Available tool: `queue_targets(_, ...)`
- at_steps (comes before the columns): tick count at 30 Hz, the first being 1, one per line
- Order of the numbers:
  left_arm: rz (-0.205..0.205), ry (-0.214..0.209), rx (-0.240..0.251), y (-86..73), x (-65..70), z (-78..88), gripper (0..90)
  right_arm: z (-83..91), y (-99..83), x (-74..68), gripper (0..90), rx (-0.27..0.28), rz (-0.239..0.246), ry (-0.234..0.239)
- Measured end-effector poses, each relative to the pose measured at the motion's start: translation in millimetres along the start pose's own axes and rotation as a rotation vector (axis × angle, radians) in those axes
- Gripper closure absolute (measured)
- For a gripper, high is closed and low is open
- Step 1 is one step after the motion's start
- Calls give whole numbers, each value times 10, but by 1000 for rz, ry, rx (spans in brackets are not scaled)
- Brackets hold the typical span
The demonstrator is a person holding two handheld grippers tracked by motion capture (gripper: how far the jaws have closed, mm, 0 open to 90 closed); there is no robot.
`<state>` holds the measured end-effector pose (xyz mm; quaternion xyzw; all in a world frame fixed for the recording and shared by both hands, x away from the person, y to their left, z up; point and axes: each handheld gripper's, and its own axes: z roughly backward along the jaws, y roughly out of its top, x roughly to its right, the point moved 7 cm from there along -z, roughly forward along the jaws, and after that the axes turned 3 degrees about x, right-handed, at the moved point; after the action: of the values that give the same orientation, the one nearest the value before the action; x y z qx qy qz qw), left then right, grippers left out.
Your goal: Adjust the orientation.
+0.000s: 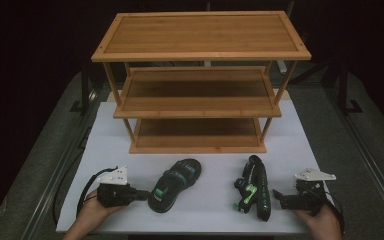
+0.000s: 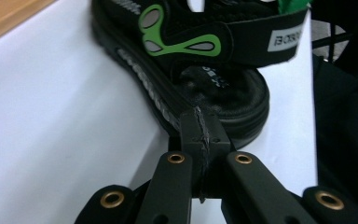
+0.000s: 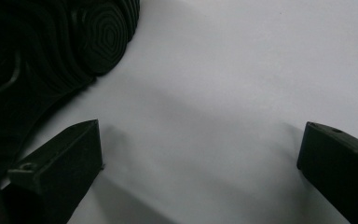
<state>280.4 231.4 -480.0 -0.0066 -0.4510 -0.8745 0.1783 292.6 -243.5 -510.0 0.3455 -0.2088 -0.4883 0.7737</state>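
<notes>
Two black sandals with green trim lie on the white tabletop (image 1: 205, 210). The left sandal (image 1: 175, 184) rests flat on its sole. My left gripper (image 1: 145, 193) points at its heel; in the left gripper view the jaws are shut together with nothing between them, and the gripper (image 2: 200, 121) has its tips against the sandal (image 2: 205, 46) at the heel's sole edge. The right sandal (image 1: 254, 189) lies on its side. Just right of it, my right gripper (image 1: 278, 197) stands open. The right gripper view has the gripper (image 3: 200, 128) wide over bare table, the treaded sole (image 3: 37, 56) at upper left.
A three-tier bamboo shelf rack (image 1: 200, 75) stands at the back of the white board, all its shelves bare. Dark floor and metal rails (image 1: 55, 170) flank the table. A hand holds each gripper at the near edge.
</notes>
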Motion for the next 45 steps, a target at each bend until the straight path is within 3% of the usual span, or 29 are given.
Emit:
queue_targets(13, -41, -81, -7, 89, 236, -178, 900, 0, 0, 0, 0, 0, 0, 0)
queue_targets(24, -67, -120, -14, 159, 334, -306, 900, -1, 1, 0, 0, 0, 0, 0)
queue_targets(28, -72, -117, -6, 164, 321, -255, 900, 0, 0, -1, 0, -1, -1, 0)
queue_targets(32, -49, -77, 65, 257, 242, -77, 892, 0, 0, -1, 0, -1, -3, -1)
queue_targets(36, -43, -14, 134, 451, 129, 57, 706, 0, 0, -3, 0, -1, -4, 0)
queue_targets(38, -33, -5, 159, 556, 80, 72, 649, 1, -1, -2, 0, -2, -2, -1)
queue_targets(41, -17, -6, 157, 675, 12, 19, 558, 1, -1, -2, 0, -3, -2, -1)
queue_targets(45, -12, -5, 137, 792, -77, -112, 510, 1, -1, -3, 0, -3, -4, 0)
